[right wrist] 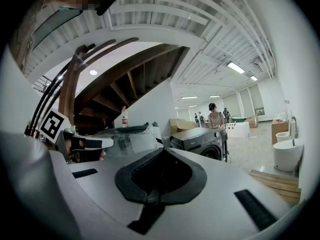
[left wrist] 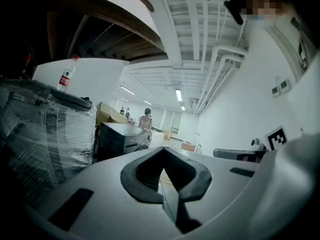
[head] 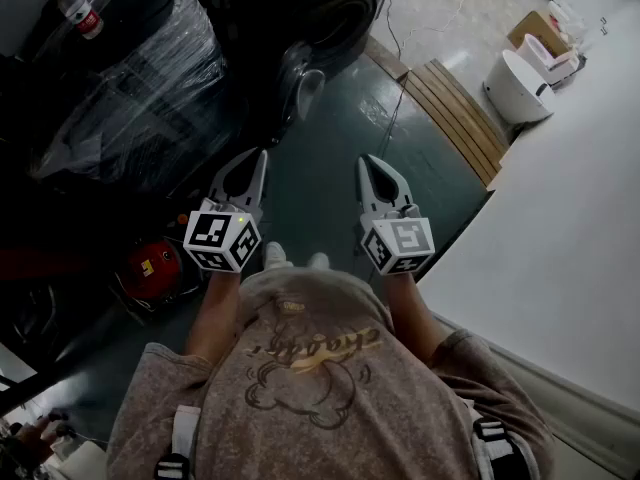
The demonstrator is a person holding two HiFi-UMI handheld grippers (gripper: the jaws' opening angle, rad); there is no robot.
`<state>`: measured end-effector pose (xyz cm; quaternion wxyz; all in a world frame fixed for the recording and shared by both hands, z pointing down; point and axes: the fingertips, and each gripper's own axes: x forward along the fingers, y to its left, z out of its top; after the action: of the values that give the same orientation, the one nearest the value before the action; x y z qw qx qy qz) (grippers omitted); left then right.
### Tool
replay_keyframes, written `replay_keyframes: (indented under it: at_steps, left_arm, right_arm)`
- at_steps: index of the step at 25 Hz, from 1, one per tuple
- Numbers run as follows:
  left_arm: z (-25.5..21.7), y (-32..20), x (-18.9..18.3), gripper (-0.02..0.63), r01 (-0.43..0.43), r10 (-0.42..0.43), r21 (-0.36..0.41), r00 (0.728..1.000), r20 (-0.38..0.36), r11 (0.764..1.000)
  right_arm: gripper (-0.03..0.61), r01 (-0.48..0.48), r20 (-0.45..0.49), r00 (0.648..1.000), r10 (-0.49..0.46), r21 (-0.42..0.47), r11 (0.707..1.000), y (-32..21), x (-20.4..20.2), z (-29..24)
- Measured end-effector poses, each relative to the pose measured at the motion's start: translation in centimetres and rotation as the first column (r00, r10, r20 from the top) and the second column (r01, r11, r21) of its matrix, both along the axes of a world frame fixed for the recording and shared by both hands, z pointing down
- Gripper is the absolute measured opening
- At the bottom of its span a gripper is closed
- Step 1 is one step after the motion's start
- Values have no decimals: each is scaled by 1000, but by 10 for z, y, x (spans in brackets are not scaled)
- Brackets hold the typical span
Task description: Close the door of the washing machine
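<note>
Nearest, the left gripper [head: 261,156] and right gripper [head: 366,162] are level, side by side, jaws closed, empty. Beyond, the washing machine [head: 335,13] stands on the floor, its round door [head: 302,85] swung outward. A water bottle [head: 78,10] tops the neighbouring film-wrapped appliance [head: 140,88].

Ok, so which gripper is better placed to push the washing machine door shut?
Left, probably. The left gripper, shut and empty, lines up with the open door of the washing machine and its tip looks nearer; the right gripper, also shut, sits further to the door's right.
</note>
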<state>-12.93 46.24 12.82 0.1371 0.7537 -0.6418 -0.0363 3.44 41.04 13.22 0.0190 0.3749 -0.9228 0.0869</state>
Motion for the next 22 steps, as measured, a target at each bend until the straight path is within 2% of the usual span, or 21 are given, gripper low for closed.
replay_keyframes:
  at_steps: [6, 11, 16, 22]
  left_arm:
    - [2, -5, 8, 2, 4, -4, 10, 1000, -11, 1000]
    - [6, -10, 15, 2, 15, -15, 12, 1000, 18, 1000]
    - [18, -20, -1, 2, 35, -35, -6, 999, 4, 999]
    - [30, -61, -29, 2, 33, -33, -26, 999, 3, 999]
  right_arm:
    - [-6, 10, 14, 1000, -10, -2, 1000, -6, 10, 0]
    - [-6, 25, 8, 1000, -25, -11, 1000, -13, 17, 8]
    - [-6, 20, -3, 1000, -20, -26, 999, -33, 11, 22]
    - [-6, 17, -13, 1000, -17, -41, 999, -72, -17, 31]
